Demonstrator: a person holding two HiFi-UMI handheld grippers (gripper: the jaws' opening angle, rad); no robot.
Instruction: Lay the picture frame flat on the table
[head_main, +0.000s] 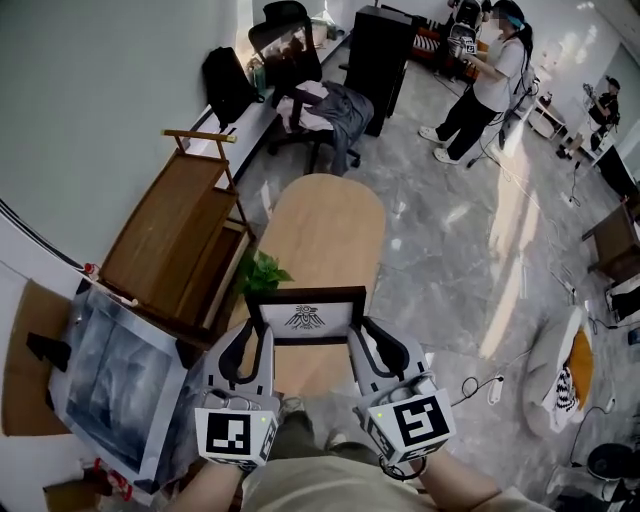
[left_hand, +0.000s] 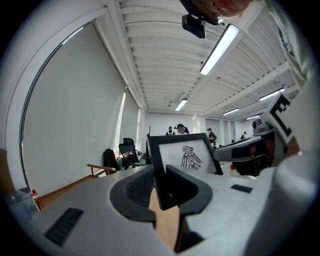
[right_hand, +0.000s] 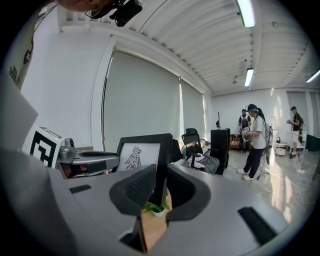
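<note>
Jaws clamp picture frame (head_main: 306, 317); right gripper view reveals plant (right_hand: 155, 207).

Two grey hand-held grippers, khaki clothing, a head-mounted camera

The left gripper (head_main: 250, 335) and right gripper (head_main: 377, 335) share one build: smooth pale grey shells; curved jaws lined with ribbed black pads (left_hand: 140, 185); small black slots (left_hand: 65, 225) set into the upper faces; each carries a white cube (head_main: 234, 432) printed with black square markers; the clothing (head_main: 320, 475) at the lower edge of the head view is olive-khaki; a black camera (right_hand: 127, 11) sits at the person's head.
</note>
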